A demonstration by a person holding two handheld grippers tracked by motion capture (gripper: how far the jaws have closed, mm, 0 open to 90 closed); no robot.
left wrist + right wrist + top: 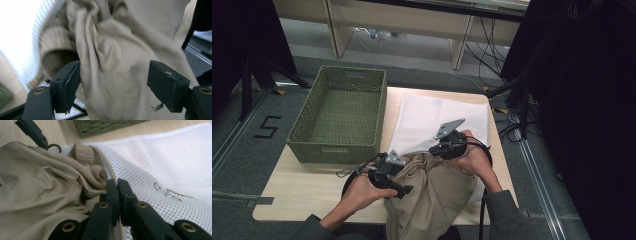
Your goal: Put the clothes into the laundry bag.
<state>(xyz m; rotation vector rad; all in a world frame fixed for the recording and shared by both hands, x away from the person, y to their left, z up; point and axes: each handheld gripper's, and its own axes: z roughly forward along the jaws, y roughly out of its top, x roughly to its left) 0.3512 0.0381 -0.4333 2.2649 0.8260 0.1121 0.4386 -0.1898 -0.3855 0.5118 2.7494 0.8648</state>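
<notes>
- The right hand-held gripper (117,185) has its jaws pressed together on the zippered rim of the white mesh bag (160,160), holding that edge up just ahead of the beige garment (37,185). The hold covers very little of the rim, so it looks liable to slip if the cloth drags against it, and the mouth would then fall flat.
- The left hand-held gripper (113,82) has its jaws wide apart, one on each side of a thick fold of the garment, gripping nothing. Closing here would probably catch only an outer layer, and the bulk could sag away instead of moving forward.
- The garment's ribbed cuff (83,153) sits right at the bag's opening, just beyond the right jaws, while most of the cloth (432,195) trails back behind both hand-held grippers and hangs over the near edge of the tabletop (307,192). That hanging weight could pull the inserted part out again.
- The cuff lies against the zipper line, so a hard push may snag it on the teeth.
- The green woven basket (339,115) stands just beyond the left hand-held gripper; a wide swing could knock it.
- The bag lies loose on the tabletop, so a forward shove might slide it away.
</notes>
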